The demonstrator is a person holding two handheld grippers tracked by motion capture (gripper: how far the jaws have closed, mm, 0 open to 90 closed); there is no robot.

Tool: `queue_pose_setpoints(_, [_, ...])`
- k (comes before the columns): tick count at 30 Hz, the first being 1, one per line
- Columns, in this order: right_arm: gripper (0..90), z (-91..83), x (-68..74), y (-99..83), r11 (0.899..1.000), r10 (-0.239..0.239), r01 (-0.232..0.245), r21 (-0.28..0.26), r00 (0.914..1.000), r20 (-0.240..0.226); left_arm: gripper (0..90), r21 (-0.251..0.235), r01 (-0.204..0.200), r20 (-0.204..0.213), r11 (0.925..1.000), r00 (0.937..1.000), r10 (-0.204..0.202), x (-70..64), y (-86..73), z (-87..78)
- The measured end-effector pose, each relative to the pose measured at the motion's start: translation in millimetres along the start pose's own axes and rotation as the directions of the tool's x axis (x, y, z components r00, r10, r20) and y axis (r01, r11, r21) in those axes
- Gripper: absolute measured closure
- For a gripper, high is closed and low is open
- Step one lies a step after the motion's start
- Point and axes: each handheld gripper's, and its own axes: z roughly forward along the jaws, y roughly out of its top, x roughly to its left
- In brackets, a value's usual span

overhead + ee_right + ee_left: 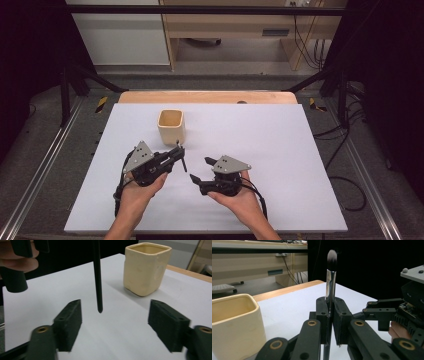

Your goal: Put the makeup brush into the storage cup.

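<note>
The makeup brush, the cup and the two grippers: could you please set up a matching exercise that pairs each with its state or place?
Things:
1. makeup brush
2. cup
3. left gripper
4. right gripper

States:
A. jaws wide apart, holding nothing
B. stands on the white table, cream-coloured, nothing visible inside
C. held upright, bristles on top, handle tip off the table
D. jaws shut on a thin handle

Pairs: 1-C, 2-B, 3-D, 4-A
</note>
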Motion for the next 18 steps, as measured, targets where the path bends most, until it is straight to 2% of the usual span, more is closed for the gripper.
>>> queue_pose_setpoints(5, [13.9,-3.9,-2.8,-0.7,1.000,0.020,-0.020,0.018,0.9998,0.010,83.9,0.001,-0.006,-0.006,1.0000,1.0000,0.006,2.8,0.2,-0.8])
queue_pose_setpoints(9, [7.8,-10.6,-6.7,-2.0,0.999,0.033,-0.033,0.027,0.9995,0.001,83.9,0.002,-0.012,-0.012,0.9999,0.9999,0.012,3.9,1.3,-0.5])
queue_pose_setpoints(18, [6.0,-40.8,-26.1,-14.6,0.999,0.030,-0.031,0.025,0.9984,0.047,83.9,0.012,-0.039,-0.031,0.9992,0.9987,0.039,8.8,10.8,0.8])
